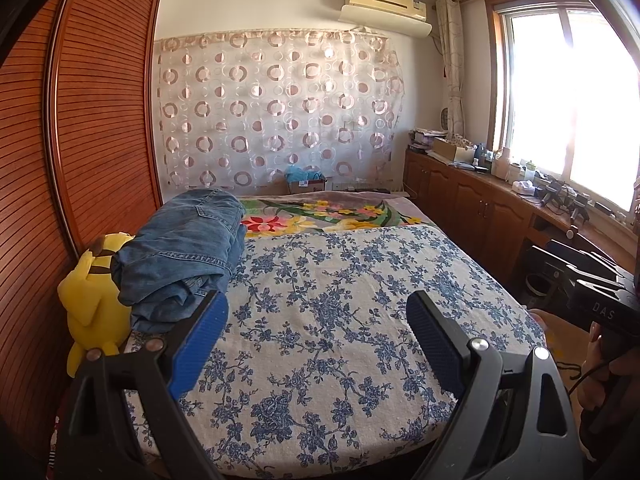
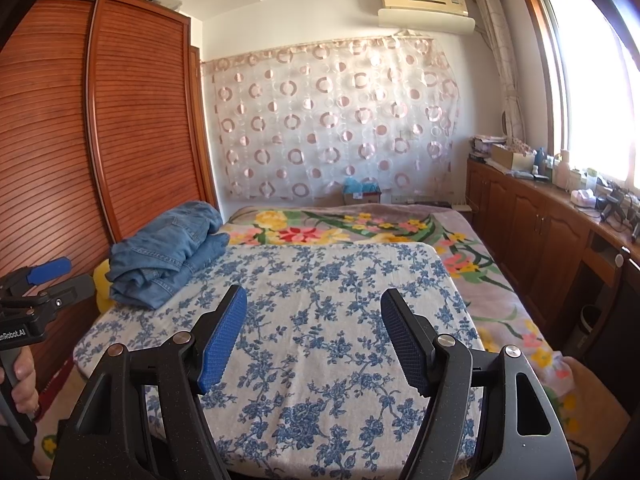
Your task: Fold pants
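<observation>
Now, left to right:
Plush: yellow toy point(image 1: 90, 284) against the wardrobe point(image 1: 100, 120).
Jeans: bundled denim pants point(image 1: 188, 248) on the bed's far-left edge, touching the toy.
Your left gripper point(image 1: 316, 336): jaws apart, empty, over the blue-flowered cover point(image 1: 340, 280).
Your right gripper point(image 2: 314, 332): jaws apart, empty.

"DAS" stands on the right gripper point(image 1: 600, 304) body; a cut-off "nRobot.AI" stands on the left gripper point(image 2: 24, 328) body.
</observation>
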The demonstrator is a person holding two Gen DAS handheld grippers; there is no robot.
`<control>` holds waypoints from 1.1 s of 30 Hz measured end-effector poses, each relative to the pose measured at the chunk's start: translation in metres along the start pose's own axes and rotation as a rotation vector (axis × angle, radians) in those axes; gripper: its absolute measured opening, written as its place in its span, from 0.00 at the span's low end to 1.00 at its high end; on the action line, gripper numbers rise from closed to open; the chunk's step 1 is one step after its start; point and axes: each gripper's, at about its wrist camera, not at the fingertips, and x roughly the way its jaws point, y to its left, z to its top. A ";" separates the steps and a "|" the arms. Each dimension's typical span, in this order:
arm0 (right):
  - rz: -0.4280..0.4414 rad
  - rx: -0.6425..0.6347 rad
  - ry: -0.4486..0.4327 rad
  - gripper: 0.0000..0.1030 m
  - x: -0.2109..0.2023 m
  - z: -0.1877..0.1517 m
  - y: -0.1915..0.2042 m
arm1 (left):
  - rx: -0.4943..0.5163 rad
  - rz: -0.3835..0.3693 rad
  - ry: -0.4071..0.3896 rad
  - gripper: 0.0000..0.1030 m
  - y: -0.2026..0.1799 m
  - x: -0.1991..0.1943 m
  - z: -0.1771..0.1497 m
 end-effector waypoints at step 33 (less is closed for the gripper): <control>0.000 -0.002 0.000 0.69 0.000 0.001 0.000 | 0.007 0.002 -0.004 0.89 -0.005 -0.002 0.002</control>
